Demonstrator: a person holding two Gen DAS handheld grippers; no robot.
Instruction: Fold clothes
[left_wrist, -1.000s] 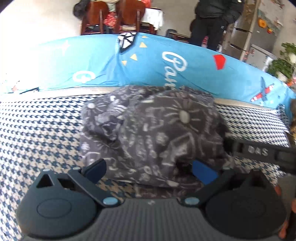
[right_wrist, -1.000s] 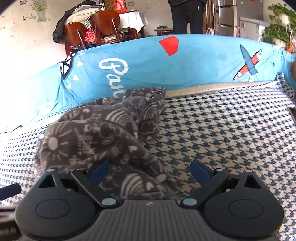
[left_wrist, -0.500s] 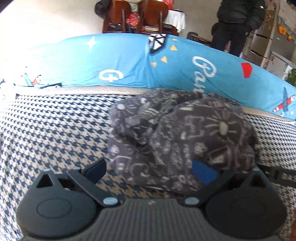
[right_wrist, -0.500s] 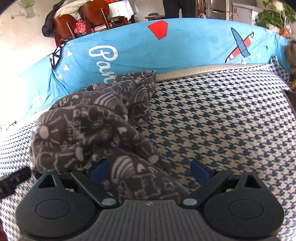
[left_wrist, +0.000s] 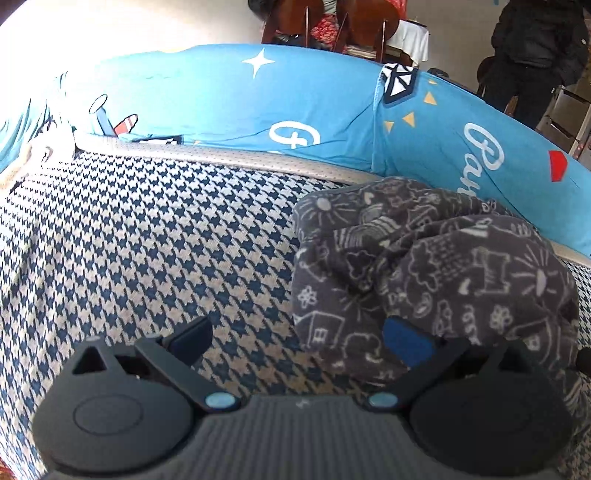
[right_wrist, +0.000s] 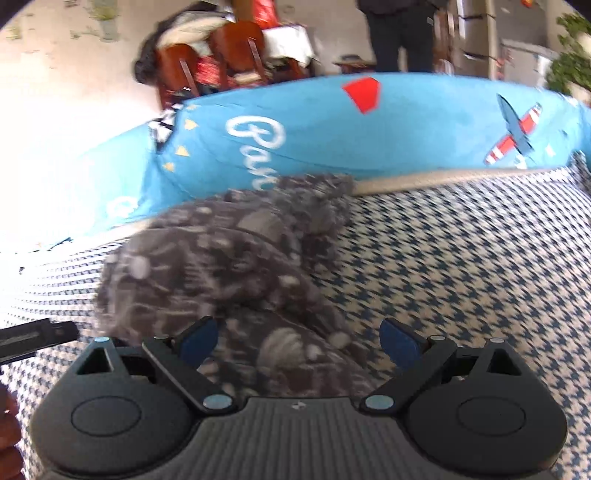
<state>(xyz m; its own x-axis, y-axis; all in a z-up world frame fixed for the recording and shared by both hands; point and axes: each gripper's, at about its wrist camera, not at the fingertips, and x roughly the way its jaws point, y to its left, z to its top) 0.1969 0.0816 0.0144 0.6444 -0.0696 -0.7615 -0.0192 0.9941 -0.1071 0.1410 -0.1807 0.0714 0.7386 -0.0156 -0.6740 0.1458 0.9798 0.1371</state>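
Observation:
A dark grey garment (left_wrist: 436, 273) with white doodle prints lies crumpled in a heap on the houndstooth-covered surface (left_wrist: 147, 240). In the left wrist view it sits to the right, and my left gripper (left_wrist: 299, 339) is open at its left edge, the right fingertip (left_wrist: 406, 341) against the cloth and the left one over bare cover. In the blurred right wrist view the garment (right_wrist: 221, 266) fills the left centre. My right gripper (right_wrist: 299, 339) stands open over the heap's near right edge, holding nothing.
A bright blue printed sheet (left_wrist: 258, 107) drapes the raised back edge behind the garment. Beyond it stand wooden chairs (right_wrist: 214, 62) with a table and a person in dark clothes (left_wrist: 535, 51). Bare houndstooth cover (right_wrist: 461, 266) stretches right of the heap. A plant (right_wrist: 569, 70) is far right.
The left gripper has swung left, so the garment has slid from centre to the right of its view. The right gripper has shifted, its view now motion-blurred. Both stay open.

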